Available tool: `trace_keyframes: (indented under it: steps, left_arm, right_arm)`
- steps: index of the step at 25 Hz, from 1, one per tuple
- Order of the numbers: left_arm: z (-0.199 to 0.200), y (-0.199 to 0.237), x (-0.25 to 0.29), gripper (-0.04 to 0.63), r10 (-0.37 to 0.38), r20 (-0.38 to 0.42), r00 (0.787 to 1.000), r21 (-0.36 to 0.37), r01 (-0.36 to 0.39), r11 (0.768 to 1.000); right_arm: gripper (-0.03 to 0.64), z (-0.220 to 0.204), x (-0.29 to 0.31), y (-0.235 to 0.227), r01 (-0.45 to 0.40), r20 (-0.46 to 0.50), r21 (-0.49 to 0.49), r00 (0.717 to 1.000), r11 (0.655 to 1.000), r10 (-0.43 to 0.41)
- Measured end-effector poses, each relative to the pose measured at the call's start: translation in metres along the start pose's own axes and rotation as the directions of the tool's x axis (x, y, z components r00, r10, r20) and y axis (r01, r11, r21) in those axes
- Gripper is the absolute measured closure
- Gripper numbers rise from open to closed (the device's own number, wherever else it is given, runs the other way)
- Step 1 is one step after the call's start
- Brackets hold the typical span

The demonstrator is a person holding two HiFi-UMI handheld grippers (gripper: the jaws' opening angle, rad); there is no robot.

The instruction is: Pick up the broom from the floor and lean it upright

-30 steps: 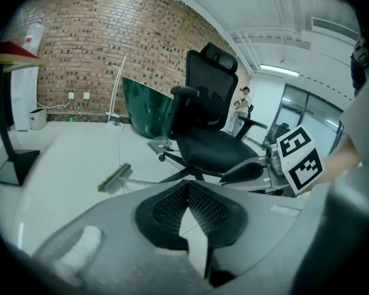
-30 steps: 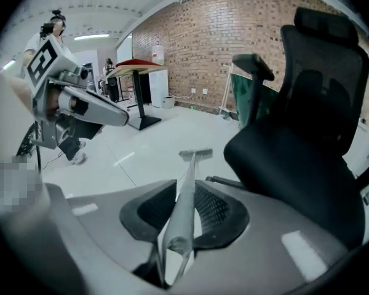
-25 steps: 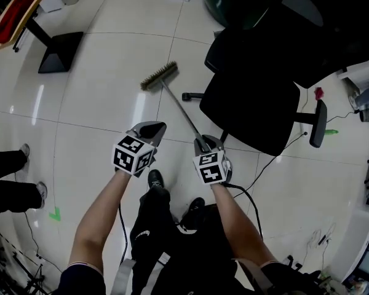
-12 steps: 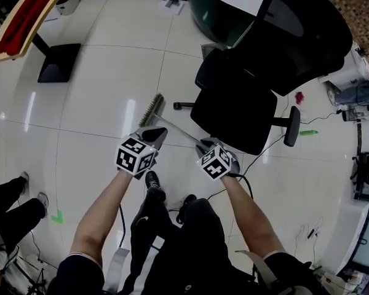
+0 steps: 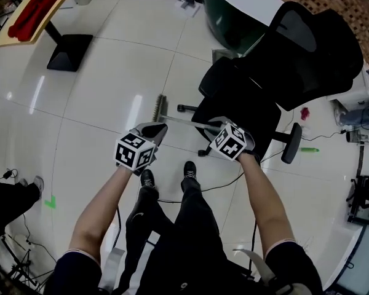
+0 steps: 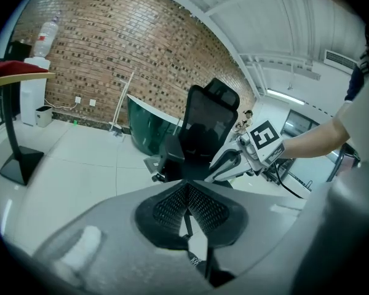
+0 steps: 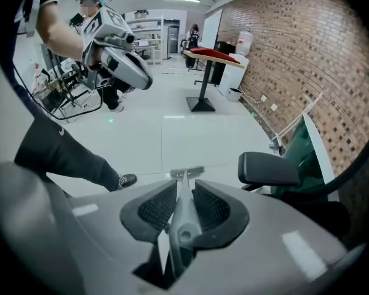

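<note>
Gripping the grey long-handled broom (image 5: 162, 110) in clamped jaws, the right gripper (image 5: 213, 127) seems mid-lift, the left gripper (image 5: 153, 130) with jaws together, empty; next comes standing it upright against a support.

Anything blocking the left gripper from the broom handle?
Nothing visible. The left gripper sits beside the broom handle with only floor between; the right gripper clamps it. The office chair stands just beyond.

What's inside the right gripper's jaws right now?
The broom handle, clamped between the pads of the right gripper, with its hollow end toward the camera. The broom head shows beyond the tips. The pads cover the handle's gripped sides.
</note>
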State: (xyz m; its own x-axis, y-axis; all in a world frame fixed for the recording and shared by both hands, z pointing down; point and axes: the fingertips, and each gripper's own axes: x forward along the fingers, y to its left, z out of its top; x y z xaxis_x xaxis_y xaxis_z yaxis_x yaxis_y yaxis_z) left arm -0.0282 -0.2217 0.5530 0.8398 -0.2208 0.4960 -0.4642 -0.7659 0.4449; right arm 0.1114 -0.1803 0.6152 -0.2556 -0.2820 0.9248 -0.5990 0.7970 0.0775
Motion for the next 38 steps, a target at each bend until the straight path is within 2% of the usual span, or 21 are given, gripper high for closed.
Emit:
trace_keyframes:
  steps: [5,12,17,27,32,36,38]
  left_arm:
    - [0.031,-0.007,0.027,0.595,0.076,0.057,0.995,-0.057,-0.073,0.996]
    - [0.062,-0.02,0.059,0.595,0.151,0.108,0.983,-0.087,-0.142,0.986]
    - [0.074,-0.024,0.067,0.595,0.187,0.122,0.975,-0.085,-0.178,0.98]
    - [0.077,-0.021,0.086,0.595,0.259,0.073,0.963,-0.057,-0.255,0.965]
    - [0.078,-0.02,0.09,0.595,0.271,0.063,0.961,-0.058,-0.267,0.962]
    - [0.074,-0.021,0.082,0.595,0.278,0.055,0.959,-0.059,-0.274,0.96]
    - [0.072,-0.02,0.077,0.595,0.282,0.053,0.958,-0.061,-0.279,0.958]
  right_arm:
    - [0.523,-0.014,-0.005,-0.047,-0.069,0.012,-0.084,0.997,0.994,0.071]
    - [0.523,-0.031,-0.005,-0.1,-0.147,0.01,-0.162,0.989,0.976,0.151]
    - [0.522,-0.036,-0.001,-0.13,-0.18,0.025,-0.161,0.982,0.97,0.186]
    - [0.517,-0.058,0.004,-0.166,-0.172,0.068,-0.101,0.982,0.98,0.179]
    - [0.509,-0.063,0.006,-0.172,-0.121,0.055,-0.142,0.99,0.982,0.13]
    - [0.512,-0.064,0.006,-0.172,-0.102,0.065,-0.127,0.992,0.987,0.111]
    - [0.472,-0.065,0.006,-0.172,-0.104,0.062,-0.109,0.992,0.989,0.111]
